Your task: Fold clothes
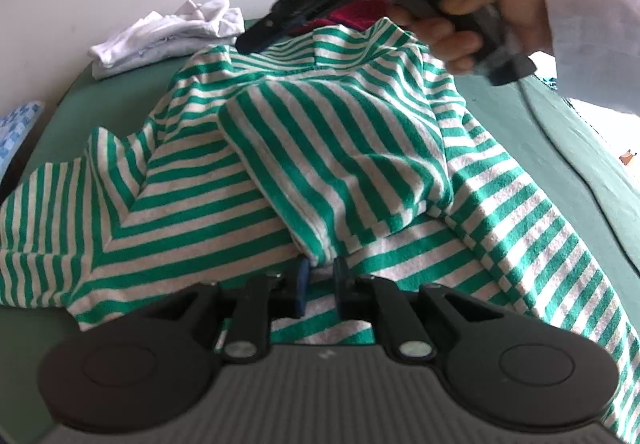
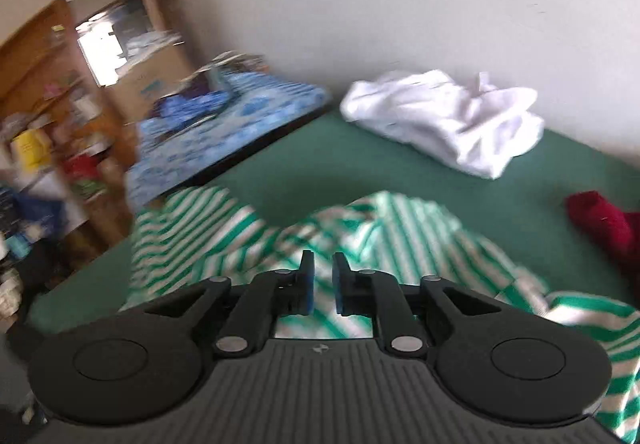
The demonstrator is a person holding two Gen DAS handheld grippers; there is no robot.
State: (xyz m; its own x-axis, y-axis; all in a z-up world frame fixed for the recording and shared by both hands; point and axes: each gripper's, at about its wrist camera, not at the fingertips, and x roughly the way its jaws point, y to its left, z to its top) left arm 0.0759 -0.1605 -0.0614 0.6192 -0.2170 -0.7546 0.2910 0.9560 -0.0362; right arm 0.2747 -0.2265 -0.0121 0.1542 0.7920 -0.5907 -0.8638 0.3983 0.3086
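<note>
A green-and-white striped shirt (image 1: pixel 340 148) lies crumpled on the green bed cover (image 1: pixel 120 96), with one sleeve folded over its middle. My left gripper (image 1: pixel 322 268) is shut on the near end of that folded sleeve. My right gripper (image 1: pixel 250 40), held by a hand (image 1: pixel 480 16), hovers at the shirt's far edge near the collar. In the right wrist view the right gripper (image 2: pixel 324 268) has a narrow gap between its blue pads. The striped shirt (image 2: pixel 400 228) shows through the gap, and I see no cloth pinched there.
A crumpled white garment (image 2: pixel 444 120) lies by the wall and a dark red garment (image 2: pixel 600 224) lies at the right. Blue patterned bedding (image 2: pixel 224 120) borders the green cover (image 2: pixel 320 164). A cluttered wooden shelf (image 2: pixel 40 84) stands beyond it. A white sleeve (image 1: pixel 592 44) and a cable (image 1: pixel 560 148) cross the right side.
</note>
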